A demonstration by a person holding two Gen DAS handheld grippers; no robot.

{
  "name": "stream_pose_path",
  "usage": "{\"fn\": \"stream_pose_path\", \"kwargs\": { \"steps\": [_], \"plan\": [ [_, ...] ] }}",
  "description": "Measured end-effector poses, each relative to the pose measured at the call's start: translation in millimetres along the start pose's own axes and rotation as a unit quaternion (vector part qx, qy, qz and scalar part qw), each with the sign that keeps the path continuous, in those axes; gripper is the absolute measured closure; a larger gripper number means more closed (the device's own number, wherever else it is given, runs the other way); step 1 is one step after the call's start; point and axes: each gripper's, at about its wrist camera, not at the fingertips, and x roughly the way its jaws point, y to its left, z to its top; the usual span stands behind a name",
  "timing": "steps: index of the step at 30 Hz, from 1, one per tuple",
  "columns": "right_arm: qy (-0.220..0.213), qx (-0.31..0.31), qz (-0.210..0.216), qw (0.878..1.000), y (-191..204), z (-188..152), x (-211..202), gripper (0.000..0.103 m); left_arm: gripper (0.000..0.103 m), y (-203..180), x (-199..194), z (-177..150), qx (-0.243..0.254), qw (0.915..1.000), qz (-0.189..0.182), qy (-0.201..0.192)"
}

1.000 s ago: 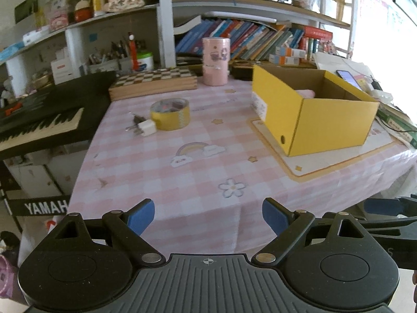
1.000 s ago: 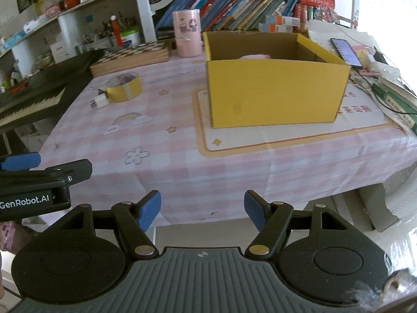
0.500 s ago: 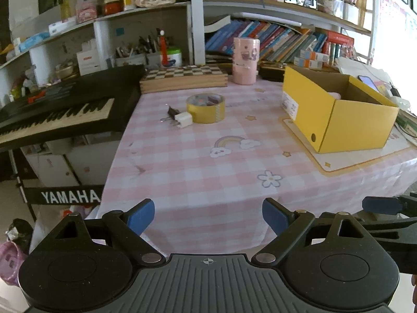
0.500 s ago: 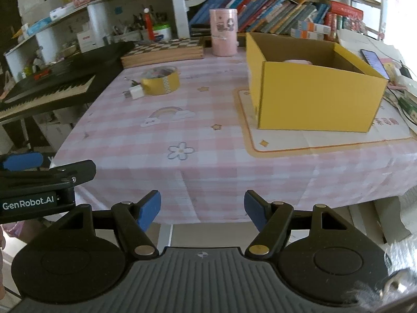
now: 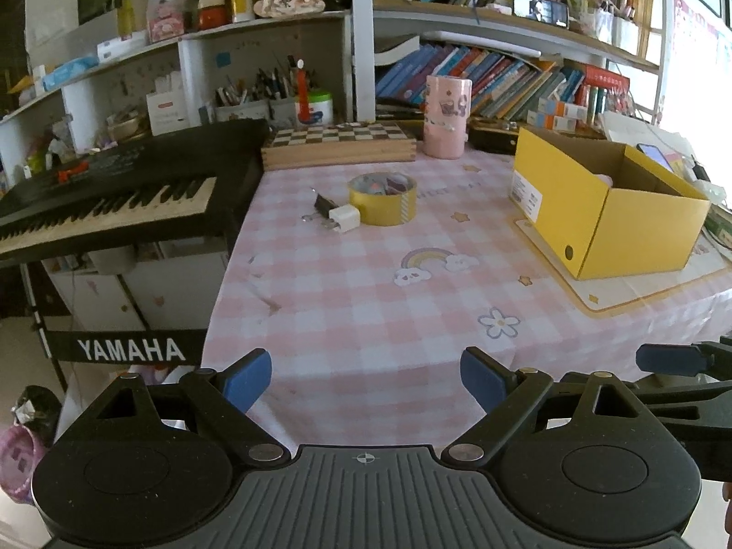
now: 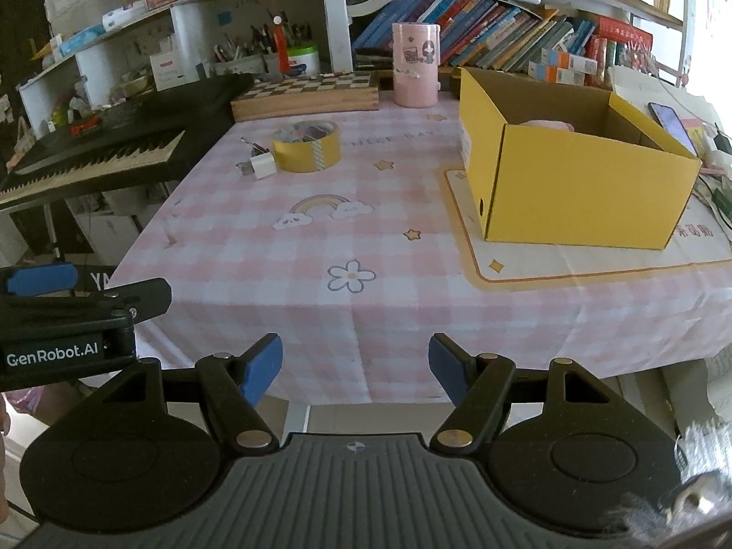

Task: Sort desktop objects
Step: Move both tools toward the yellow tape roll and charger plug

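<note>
A pink-and-white checked tablecloth (image 5: 366,311) is showing rainbow and flower prints. A yellow box (image 5: 640,224) and yellow tape roll (image 5: 382,203) are sitting beside a brown-and-cream checkered board (image 5: 338,137).

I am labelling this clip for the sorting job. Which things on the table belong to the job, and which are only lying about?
Likely for the job:
- yellow tape roll
- white charger plug
- black binder clip
- yellow box, likely the container

Likely only lying about:
- chessboard case
- pink canister
- keyboard
- phone

Both grippers are open and empty.
</note>
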Motion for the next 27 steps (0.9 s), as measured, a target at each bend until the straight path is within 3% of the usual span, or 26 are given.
{"fn": "stream_pose_path", "kwargs": {
  "steps": [15,27],
  "plan": [
    [0.003,-0.020,0.007,1.000,11.8,13.3,13.0,0.034,0.011,10.1,12.7,8.4,-0.015,0.9999,0.006,-0.002],
    [0.011,-0.034,0.026,0.999,8.4,41.8,48.8,0.033,0.011,15.3,48.6,31.7,-0.029,0.9991,0.028,0.010]
  ]
}}
